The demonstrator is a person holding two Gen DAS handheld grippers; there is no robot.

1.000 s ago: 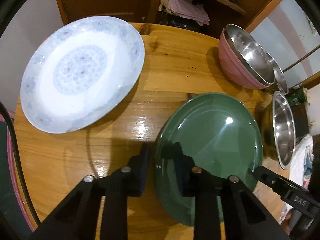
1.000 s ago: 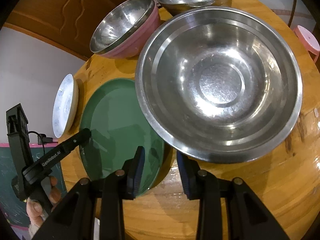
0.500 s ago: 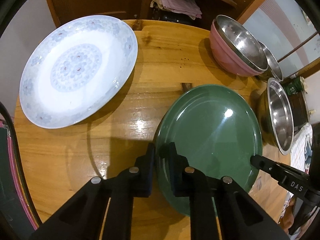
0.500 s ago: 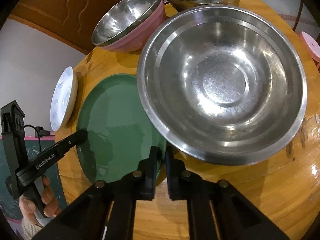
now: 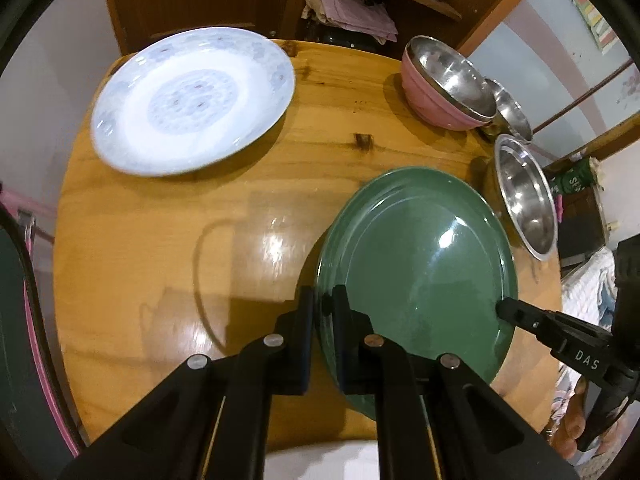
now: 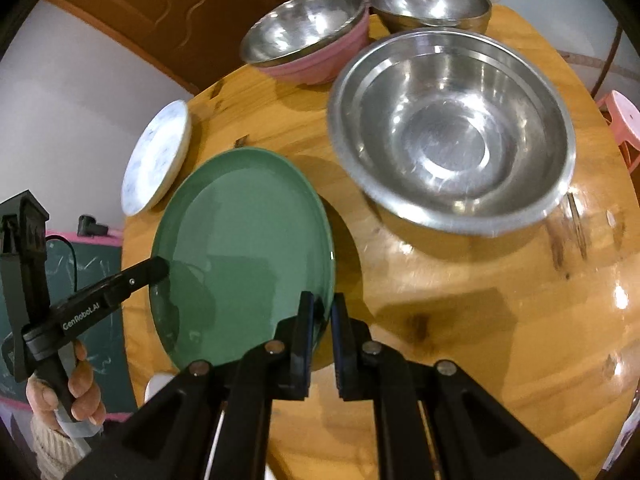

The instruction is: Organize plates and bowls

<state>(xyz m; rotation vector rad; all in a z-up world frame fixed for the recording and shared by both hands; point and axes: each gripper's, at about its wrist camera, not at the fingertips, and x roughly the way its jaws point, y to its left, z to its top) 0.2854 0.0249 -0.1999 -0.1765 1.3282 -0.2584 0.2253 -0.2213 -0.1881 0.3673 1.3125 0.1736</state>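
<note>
Round wooden table, folded pink cloths on dark shelf, pink stool, chalkboard

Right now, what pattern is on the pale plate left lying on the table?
White plate with a pale blue floral rim band and centre medallion; clearest in the left wrist view.

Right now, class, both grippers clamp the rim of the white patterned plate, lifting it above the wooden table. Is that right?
Not quite. Both the left gripper and the right gripper clamp the green plate, as both wrist views show. The white patterned plate lies untouched on the wooden table.
</note>
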